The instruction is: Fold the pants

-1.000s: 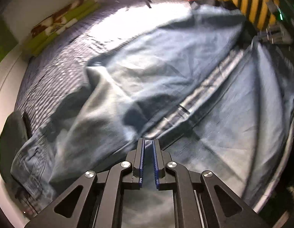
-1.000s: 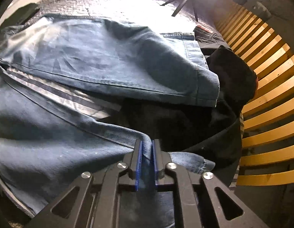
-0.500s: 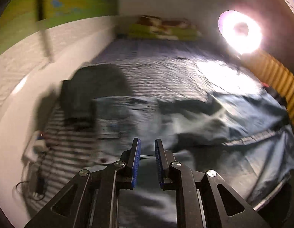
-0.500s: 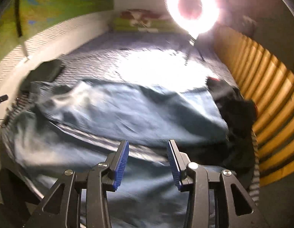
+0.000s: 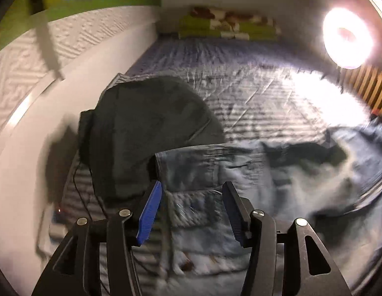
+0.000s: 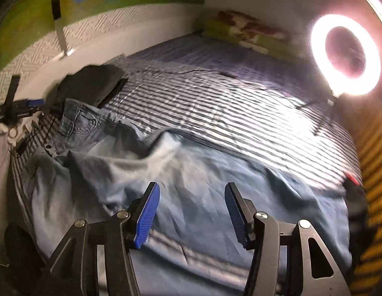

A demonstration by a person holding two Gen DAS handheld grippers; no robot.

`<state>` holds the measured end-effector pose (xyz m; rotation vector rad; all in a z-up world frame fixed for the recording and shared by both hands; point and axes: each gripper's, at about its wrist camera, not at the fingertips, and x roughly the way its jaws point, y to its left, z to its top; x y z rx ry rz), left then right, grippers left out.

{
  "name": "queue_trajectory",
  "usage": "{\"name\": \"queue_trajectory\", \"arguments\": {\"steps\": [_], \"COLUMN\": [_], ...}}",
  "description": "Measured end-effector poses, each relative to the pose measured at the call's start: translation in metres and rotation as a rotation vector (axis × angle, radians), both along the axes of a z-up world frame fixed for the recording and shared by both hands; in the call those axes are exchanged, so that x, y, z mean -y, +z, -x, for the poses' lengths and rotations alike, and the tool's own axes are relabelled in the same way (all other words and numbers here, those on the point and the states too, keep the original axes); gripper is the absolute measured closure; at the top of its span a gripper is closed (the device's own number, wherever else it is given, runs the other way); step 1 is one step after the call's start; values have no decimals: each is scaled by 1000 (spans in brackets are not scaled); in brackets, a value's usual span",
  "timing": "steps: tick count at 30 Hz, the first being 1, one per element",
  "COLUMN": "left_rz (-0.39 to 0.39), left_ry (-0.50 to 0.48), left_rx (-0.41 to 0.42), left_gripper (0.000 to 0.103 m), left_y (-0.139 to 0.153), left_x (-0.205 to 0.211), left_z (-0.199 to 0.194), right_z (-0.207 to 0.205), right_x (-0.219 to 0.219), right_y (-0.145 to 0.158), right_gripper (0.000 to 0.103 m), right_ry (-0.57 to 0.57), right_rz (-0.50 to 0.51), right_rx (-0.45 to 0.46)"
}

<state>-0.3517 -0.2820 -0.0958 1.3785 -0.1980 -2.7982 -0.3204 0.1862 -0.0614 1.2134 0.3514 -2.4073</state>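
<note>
Jeans [image 6: 203, 177] below both grippers' parted jaws; apparently untouched.

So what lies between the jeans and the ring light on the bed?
Bare striped bedsheet between the jeans and the ring light, plus the light's thin stand legs; the right wrist view shows it.

Left gripper [image 5: 192, 209] angles downward, blue pads spread, jaws just opening, nothing clamped between them. Right gripper [image 6: 192, 209] matches it: tilted down, pads apart, jaws just opening too, gap empty. In the right wrist view, the left gripper [image 6: 30, 103] shows small at the far left edge.
</note>
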Motion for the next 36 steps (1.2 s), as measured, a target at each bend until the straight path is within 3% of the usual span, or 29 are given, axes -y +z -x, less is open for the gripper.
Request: {"name": "queue_trajectory", "arguments": {"steps": [2,7,11,15,17,18,19,24,26,27,28,30,32,36], "left_rz": [30,22,83,43,31,34,50,71,36,26,19,3,-12,63], "left_ry": [-15,-27,-86,-98,-98,-100,-105,-148,-136,-121,-99,-77,-103,-118], "left_rx": [19,29,47,27,16,21,21,-3,-12,-9,-7,-7,11,30], "left_gripper": [48,48,48,48,71,99,103,103,99,90,65,36,34,34], "left_y": [-16,-45,-64,-69,-68,-69,-71,-64,-56,-54,-53,-53,-58,-75], "left_x": [4,11,3,6,6,6,4,1,10,15,20,28,27,16], "left_z": [23,59,74,85,87,89,88,75,73,75,77,80,83,90], "right_z": [26,74,104,125,134,139,142,152,154,155,155,154,152,153], "right_x": [26,71,96,116,121,122,122,127,127,127,128,128,128,127], "right_y": [-16,-51,-76,-97,-104,-108,-110,-125,-130,-132,-133,-134,-134,-132], "right_gripper": [51,49,45,41,39,38,38,34,34,34,34,34,34,33], "right_ry": [36,108,156,205,207,206,206,220,220,218,218,219,227,228], "right_rz": [-35,-108,-154,-231,-244,-250,-254,-274,-287,-291,-290,-292,-298,-302], "right_rx": [17,57,77,69,71,74,76,86,92,93,95,94,91,88]}}
